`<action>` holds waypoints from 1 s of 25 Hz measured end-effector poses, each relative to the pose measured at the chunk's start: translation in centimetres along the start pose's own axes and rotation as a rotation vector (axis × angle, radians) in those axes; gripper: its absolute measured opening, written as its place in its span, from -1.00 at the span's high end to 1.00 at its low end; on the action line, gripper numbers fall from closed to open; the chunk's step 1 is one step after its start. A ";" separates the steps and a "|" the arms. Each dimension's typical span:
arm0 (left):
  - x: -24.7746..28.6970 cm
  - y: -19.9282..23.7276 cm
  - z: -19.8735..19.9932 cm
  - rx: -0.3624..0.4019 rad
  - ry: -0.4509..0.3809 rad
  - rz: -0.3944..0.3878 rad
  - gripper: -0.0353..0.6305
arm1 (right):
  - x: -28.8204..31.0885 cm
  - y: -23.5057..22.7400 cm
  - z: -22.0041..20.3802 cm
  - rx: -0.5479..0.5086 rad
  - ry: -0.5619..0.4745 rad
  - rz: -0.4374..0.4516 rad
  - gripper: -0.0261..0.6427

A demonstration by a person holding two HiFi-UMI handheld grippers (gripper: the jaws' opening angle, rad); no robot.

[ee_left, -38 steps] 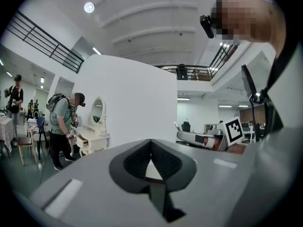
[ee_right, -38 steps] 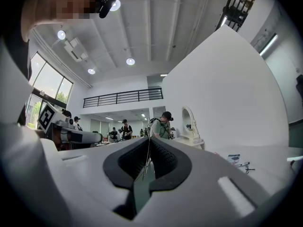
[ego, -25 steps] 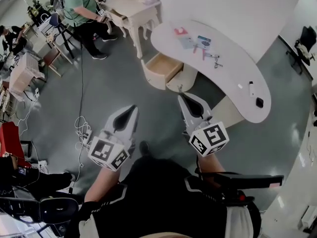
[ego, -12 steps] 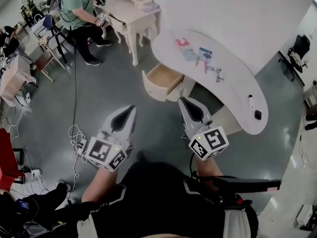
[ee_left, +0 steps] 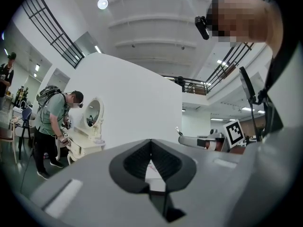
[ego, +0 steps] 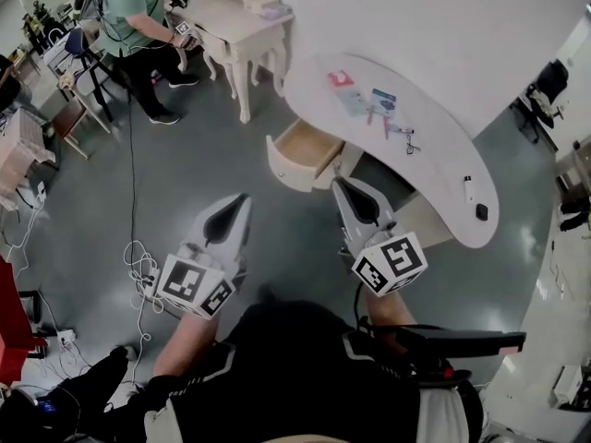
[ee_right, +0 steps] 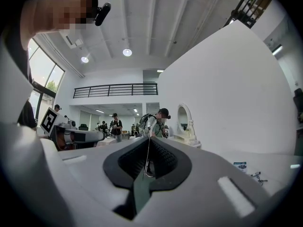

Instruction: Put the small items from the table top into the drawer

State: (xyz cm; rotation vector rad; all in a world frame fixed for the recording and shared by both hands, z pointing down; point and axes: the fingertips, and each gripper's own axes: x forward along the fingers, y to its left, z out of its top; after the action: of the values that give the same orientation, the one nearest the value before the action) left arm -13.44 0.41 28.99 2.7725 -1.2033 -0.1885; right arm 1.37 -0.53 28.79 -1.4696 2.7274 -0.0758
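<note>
Two tongs hang over a wide grey floor (ego: 212, 183), well short of the furniture and held out in front of the person carrying them. A long, curved white counter (ego: 434, 166) runs along the white wall at the upper right. Up at the left, a white dressing table (ego: 242, 21) with an oval mirror stands near the counter's end, and a person in a green shirt (ego: 125, 7) leans over it. Loose cables (ego: 138, 261) trail on the floor near the left tongs.

At the near end of the counter the drawer (ego: 301, 142) is pulled open, its pale wooden inside bare as far as can be seen.

The left tongs (ego: 242, 199) are clenched, tips touching, with nothing between them. The right tongs (ego: 338, 185) are likewise pressed tip to tip and empty; they point toward the counter just below the drawer.

All the small items lie on the counter top, none in the drawer. A red packet (ego: 338, 78) is nearest the dressing table, then a blue card (ego: 380, 100), then a dark metal bit (ego: 404, 137). Well apart, toward the far end, sit a small white piece (ego: 467, 189) and a small black piece (ego: 480, 212).
</note>
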 end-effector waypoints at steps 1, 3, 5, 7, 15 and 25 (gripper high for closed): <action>0.0 0.5 0.0 -0.002 -0.001 -0.007 0.89 | 0.5 0.1 0.0 0.000 0.002 -0.005 0.89; 0.0 1.5 0.0 -0.009 -0.003 -0.023 0.89 | 1.3 0.5 -0.3 -0.001 0.012 -0.015 0.89; -0.1 2.3 -0.1 -0.016 -0.005 -0.041 0.89 | 2.1 0.9 -0.6 -0.005 0.024 -0.026 0.89; -0.2 3.2 -0.2 -0.023 -0.006 -0.056 0.89 | 2.8 1.3 -0.7 -0.009 0.031 -0.036 0.89; 0.3 6.0 -0.6 -0.049 -0.010 -0.095 0.89 | 4.9 1.8 -1.2 -0.008 0.046 -0.064 0.89; 3.4 7.7 -0.1 0.011 0.005 -0.088 0.89 | 7.8 -0.5 -0.6 -0.012 0.021 -0.046 0.89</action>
State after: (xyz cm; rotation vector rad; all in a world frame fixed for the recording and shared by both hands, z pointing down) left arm -16.63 -7.35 30.07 2.8363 -1.0852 -0.1829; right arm -2.52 -7.34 29.34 -1.5441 2.7156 -0.0771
